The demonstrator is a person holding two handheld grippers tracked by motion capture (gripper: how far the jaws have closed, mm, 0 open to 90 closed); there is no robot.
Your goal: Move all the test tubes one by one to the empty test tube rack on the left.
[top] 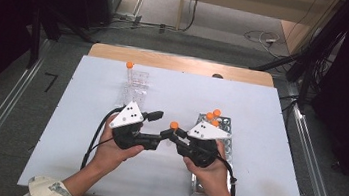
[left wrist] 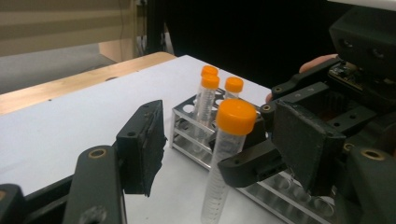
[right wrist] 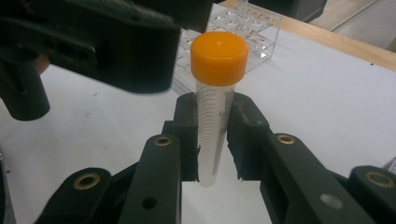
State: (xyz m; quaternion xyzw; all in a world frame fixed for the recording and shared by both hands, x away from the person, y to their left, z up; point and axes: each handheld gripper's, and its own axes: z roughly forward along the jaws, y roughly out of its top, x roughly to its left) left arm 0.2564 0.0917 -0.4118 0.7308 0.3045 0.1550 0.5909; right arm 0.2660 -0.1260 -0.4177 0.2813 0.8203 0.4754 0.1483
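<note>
So the right hand-held gripper (right wrist: 211, 140) has its jaws clamped on a clear tube (right wrist: 214, 126) with an orange cap (right wrist: 219, 57), gripping the barrel below the cap. The tube stands pretty much upright, long axis vertical, held above the white worktop (top: 252, 188) around the middle, toward the near edge.

The left hand-held gripper (left wrist: 219, 149) is right there facing it, jaws spread wide with nothing in them, and the tube sits in the gap between them without touching either pad, as far as I can tell from the left gripper view. So the tube is dead ahead of the left one, crosswise to its reach. Looks like a hand-over is being lined up, though that's my guess.

Over toward the right edge there's a metal rack (top: 216, 148) lying under the right hand, with three more orange-capped tubes (top: 213, 117) standing at its far end. Near the far edge, left of centre, sits a clear plastic rack (top: 135, 90) with one capped tube (top: 129, 67) at its far corner.

The worktop itself is a white sheet over a wooden top, and the room around it is dim, with cables on the floor.
</note>
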